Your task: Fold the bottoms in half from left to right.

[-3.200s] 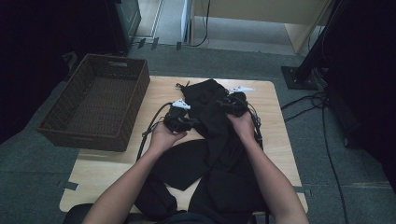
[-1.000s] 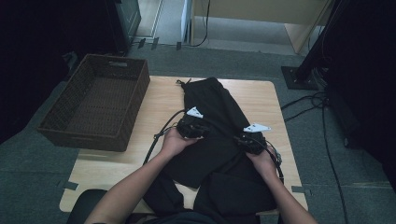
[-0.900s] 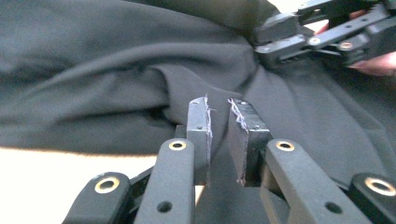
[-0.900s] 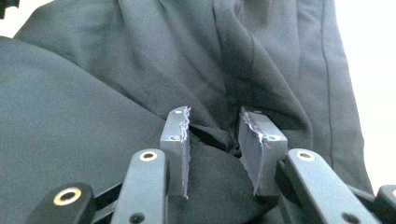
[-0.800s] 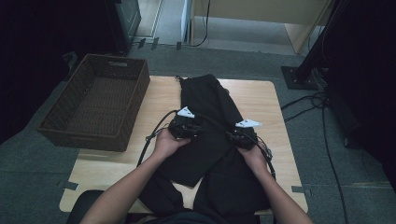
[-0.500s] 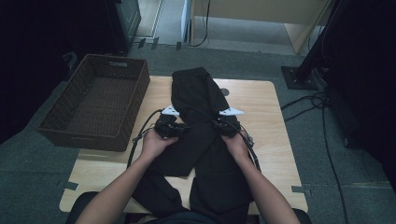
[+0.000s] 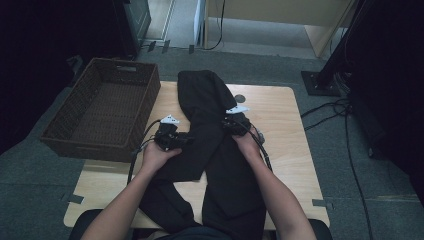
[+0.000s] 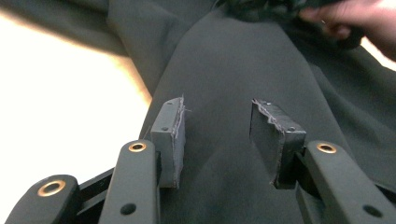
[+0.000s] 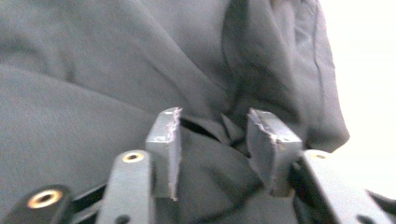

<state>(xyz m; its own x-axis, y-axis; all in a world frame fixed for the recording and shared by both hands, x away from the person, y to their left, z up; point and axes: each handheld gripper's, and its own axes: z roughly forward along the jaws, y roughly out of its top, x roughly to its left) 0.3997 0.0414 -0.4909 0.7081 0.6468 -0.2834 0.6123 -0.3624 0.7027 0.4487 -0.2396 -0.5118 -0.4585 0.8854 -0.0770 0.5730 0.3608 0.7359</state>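
Note:
A black garment (image 7: pixel 207 100) lies lengthwise down the middle of the wooden table (image 7: pixel 275 120), and its near end hangs over the front edge. My left gripper (image 7: pixel 176 139) rests at the cloth's left edge. In the left gripper view its jaws have just been opening: the left gripper (image 8: pixel 219 109) is open, with flat cloth (image 8: pixel 233 60) under the pads and none pinched. My right gripper (image 7: pixel 231 123) sits on the garment's right side. The right gripper (image 9: pixel 212 119) is shut on a bunched fold of the cloth (image 9: pixel 93 93).
A dark wicker basket (image 7: pixel 150 105) stands empty at the table's left edge. Bare tabletop shows to the right of the garment. Cables (image 7: pixel 345 115) trail over the grey floor on the right. The other hand (image 8: pixel 355 18) shows far off in the left gripper view.
Both hands have moved left and away from the person, dragging the garment along so it lies stretched up the table. The left jaws have opened off the cloth.

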